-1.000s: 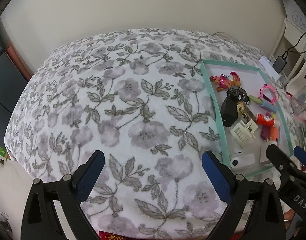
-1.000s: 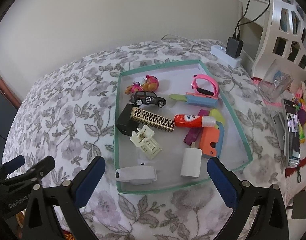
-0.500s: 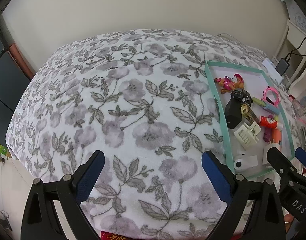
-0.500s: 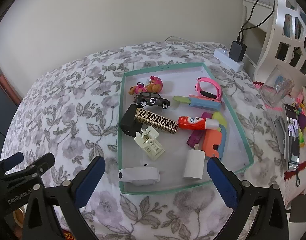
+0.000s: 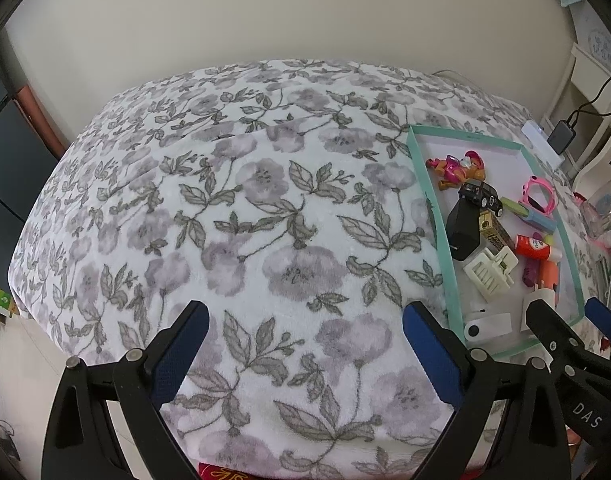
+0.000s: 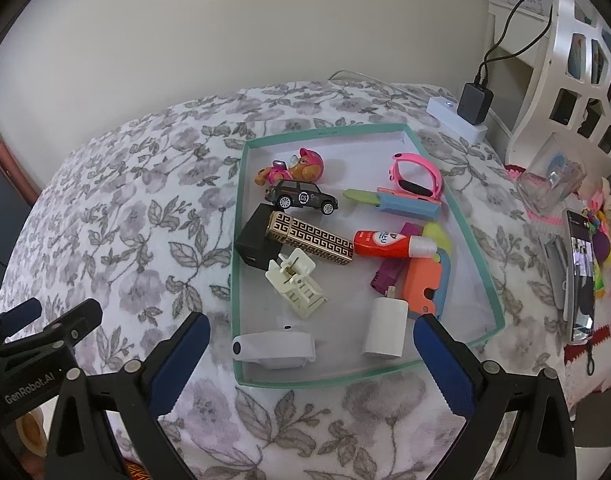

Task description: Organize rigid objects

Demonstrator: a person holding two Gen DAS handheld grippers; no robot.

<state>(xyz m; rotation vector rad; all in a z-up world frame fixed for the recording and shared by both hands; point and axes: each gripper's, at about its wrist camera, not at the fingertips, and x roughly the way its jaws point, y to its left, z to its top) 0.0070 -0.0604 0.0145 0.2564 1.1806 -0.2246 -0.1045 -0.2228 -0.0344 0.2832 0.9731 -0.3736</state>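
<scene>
A shallow tray with a green rim [image 6: 236, 280] [image 5: 433, 216] lies on the flowered bedspread [image 5: 233, 216]. It holds several small objects: a pink toy figure [image 6: 295, 168], a dark toy car [image 6: 301, 197], a gold-patterned box [image 6: 311, 238] on a black charger [image 6: 251, 240], a cream clip [image 6: 295, 284], a red glue bottle [image 6: 385, 244], a pink watch [image 6: 417, 176], an orange piece [image 6: 423, 284], a white plug [image 6: 385, 328] and a white camera-like device [image 6: 275, 350]. My right gripper [image 6: 311, 354] is open at the tray's near edge. My left gripper [image 5: 305, 346] is open over bare bedspread, left of the tray.
A white power strip with a black adapter [image 6: 473, 104] sits beyond the tray. To the right lie a phone [image 6: 581, 276], a clear container [image 6: 553, 180] and coloured toys [image 6: 605, 236]. A white headboard [image 6: 577, 52] stands at the far right. A wall runs behind the bed.
Both grippers have drawn back and slightly left, so the tray looks a little smaller and farther right in each view. Nothing has been taken hold of.
</scene>
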